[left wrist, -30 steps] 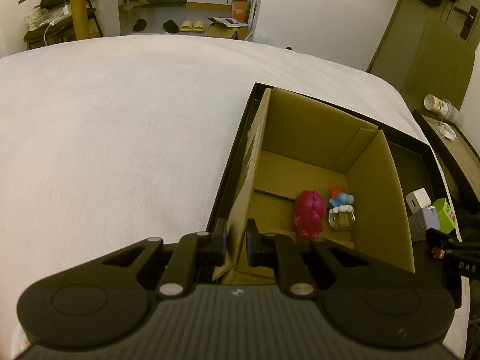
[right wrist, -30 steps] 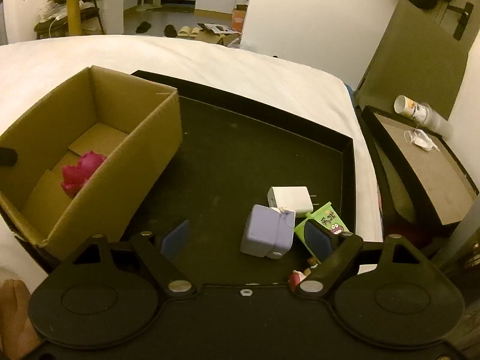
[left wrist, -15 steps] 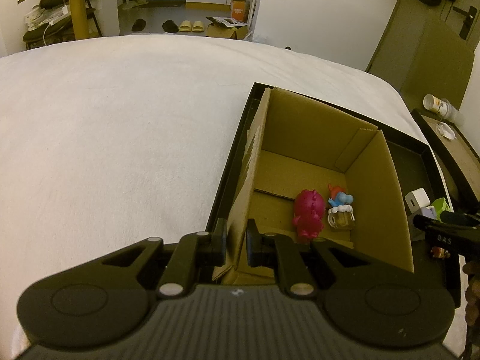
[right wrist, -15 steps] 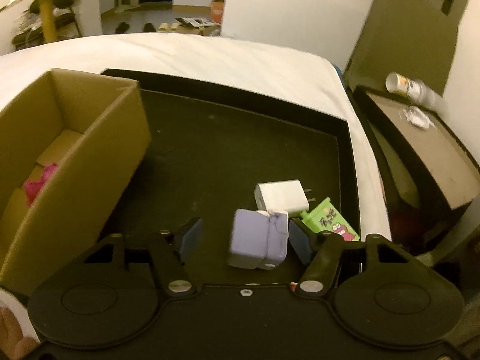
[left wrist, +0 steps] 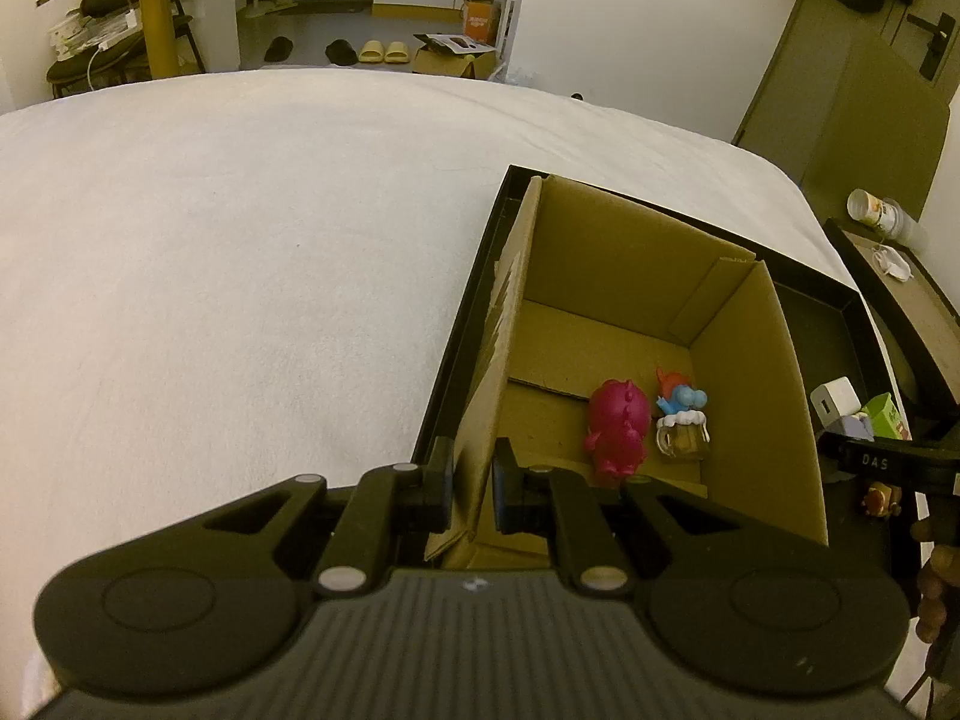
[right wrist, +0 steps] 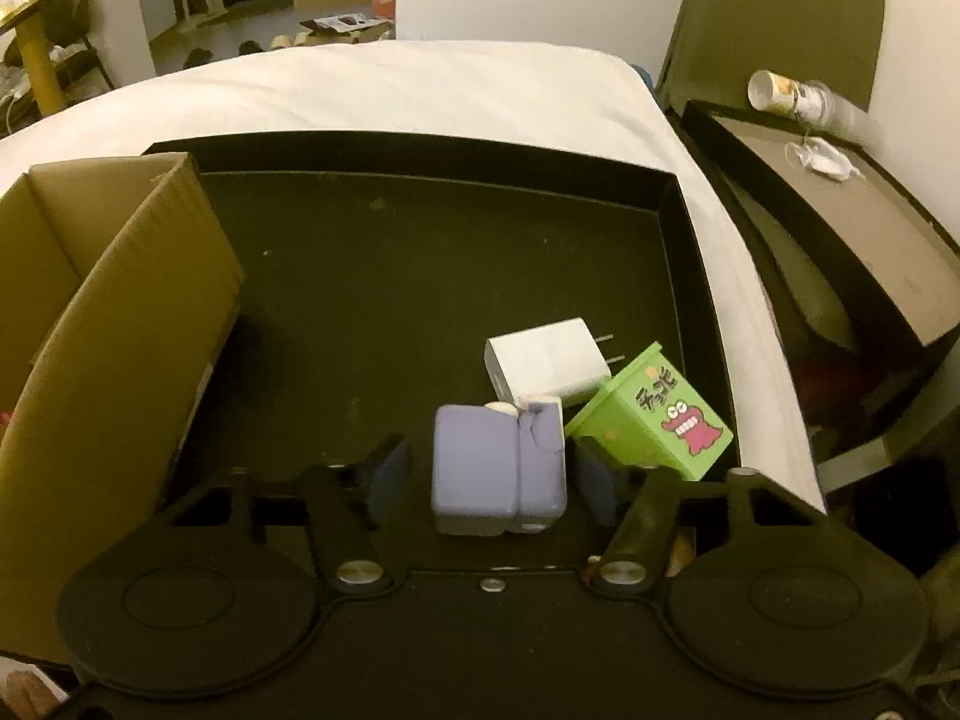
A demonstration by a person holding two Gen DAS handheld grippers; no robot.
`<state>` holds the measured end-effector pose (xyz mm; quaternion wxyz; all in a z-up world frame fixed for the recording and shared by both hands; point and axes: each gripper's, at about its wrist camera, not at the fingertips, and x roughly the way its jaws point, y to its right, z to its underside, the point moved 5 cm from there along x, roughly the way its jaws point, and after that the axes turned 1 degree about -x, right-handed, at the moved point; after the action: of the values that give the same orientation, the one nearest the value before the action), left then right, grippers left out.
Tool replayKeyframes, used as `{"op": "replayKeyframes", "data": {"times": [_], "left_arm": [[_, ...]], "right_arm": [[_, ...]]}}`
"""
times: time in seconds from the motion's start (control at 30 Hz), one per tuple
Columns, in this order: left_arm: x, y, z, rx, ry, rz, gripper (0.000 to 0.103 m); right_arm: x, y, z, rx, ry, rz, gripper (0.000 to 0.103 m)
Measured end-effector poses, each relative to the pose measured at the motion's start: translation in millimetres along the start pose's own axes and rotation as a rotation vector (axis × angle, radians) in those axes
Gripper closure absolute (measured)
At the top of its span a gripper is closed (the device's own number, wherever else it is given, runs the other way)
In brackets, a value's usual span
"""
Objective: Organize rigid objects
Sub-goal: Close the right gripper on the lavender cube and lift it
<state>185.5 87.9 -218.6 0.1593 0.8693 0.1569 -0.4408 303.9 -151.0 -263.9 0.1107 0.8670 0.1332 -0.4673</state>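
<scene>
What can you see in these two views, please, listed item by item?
Open brown cardboard box: one, brown, at the tray's left end.
Shallow black tray: one, black, on the bed.
White bed sheet: one, white, under the tray.
Pink plastic figure: one, pink, inside the box.
Small blue-and-red figure: one, beside the pink one.
Miniature beer mug: one, amber, inside the box.
Lilac block: one, lilac, on the tray.
White wall charger: one, white, behind the block.
Green cartoon-printed box: one, green, right of the block.
Left gripper: jaws shut on the box's near wall.
Right gripper: jaws just closing around the block, a gap showing.
</scene>
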Motion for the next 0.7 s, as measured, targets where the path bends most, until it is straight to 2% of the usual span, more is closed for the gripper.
{"op": "replayKeyframes", "data": {"times": [0.4,0.7], "left_arm": [[-0.3,1.5,-1.0,0.001,0.002,-0.004,0.092],[-2.8,4.9,-0.7,0.011,0.018,-0.013,0.092]], "right_arm": [[-20.1,-9.8,-4.8,-0.032,0.033,-0.06,0.059],[-53.3,-29.5,-25.8,-0.077,0.126,-0.111,0.059]]}}
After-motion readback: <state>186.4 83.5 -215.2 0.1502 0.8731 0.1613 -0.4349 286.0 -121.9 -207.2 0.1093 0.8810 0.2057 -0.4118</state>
